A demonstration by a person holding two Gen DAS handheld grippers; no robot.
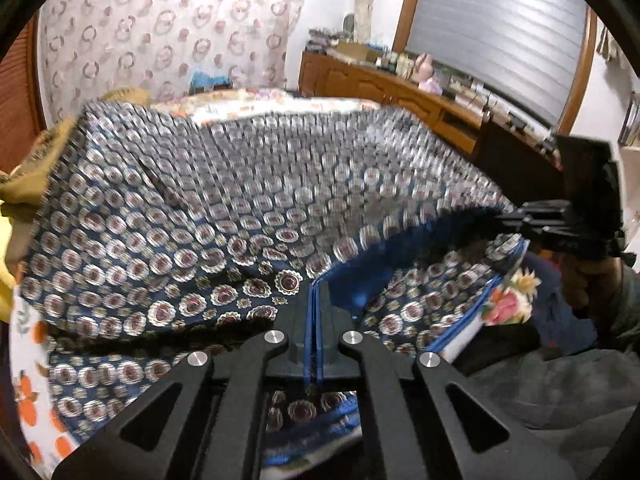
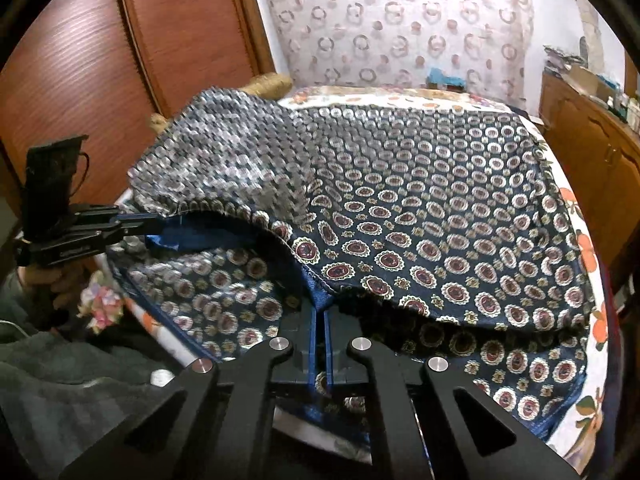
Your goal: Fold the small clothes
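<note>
A navy garment with a white-and-maroon medallion print lies spread on the bed, its near edge lifted. My left gripper is shut on that edge. My right gripper is shut on the same edge further along. In the left wrist view the right gripper shows at the right, pinching the blue hem. In the right wrist view the left gripper shows at the left, also pinching the hem. The garment folds over a lower layer of itself.
The bed sheet is white with orange flowers. A wooden dresser with clutter stands to the right, a wooden door to the left. A yellow-brown cloth lies at the bed's left. A patterned curtain hangs behind.
</note>
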